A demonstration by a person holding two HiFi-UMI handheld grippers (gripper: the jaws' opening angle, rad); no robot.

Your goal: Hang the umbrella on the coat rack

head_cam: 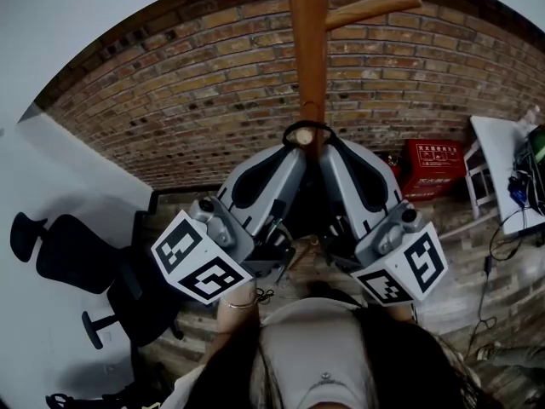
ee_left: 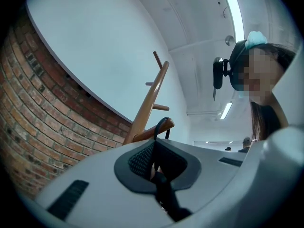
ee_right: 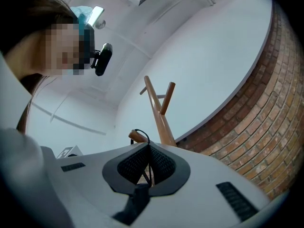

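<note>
A: Head view first. What do we log?

B: We log a tall brown wooden coat rack (head_cam: 308, 49) dead ahead, standing against a red-brown brick wall (head_cam: 170, 100). Both tools are raised to it, with their tips nearly meeting at a short lower wooden peg (head_cam: 298, 141).

A: State of the left hand-held gripper (ee_left: 154, 145)?

B: In its own view the jaws are pressed narrow. They pinch a thin black strap loop (ee_left: 160, 123) that runs down between the pads. The top of the loop sits over the end of the peg.

A: And the right hand-held gripper (ee_right: 148, 148)?

B: Same there. The jaws are drawn in to a tight V with the thin black cord of that loop caught between them. From this side too, we see the loop hooked round the peg tip.

A: So where is the umbrella itself?

B: We only see its strap clearly, ringed over the peg, just beside the rack's pole. The body is probably in the dark gap between the two grey gripper shells in the head view, but we can't tell from these frames.

A: Anything else on the rack?

B: A longer upper wooden peg (head_cam: 375, 8) angles out to the right, well above the loop and bare.

A: Surroundings?

B: There's a black office chair (head_cam: 77, 262) on the floor at the left. A red box (head_cam: 434, 167) sits low against the bricks at the right. Beyond it is a white tabletop (head_cam: 498, 156) carrying cables at the far right edge.
</note>
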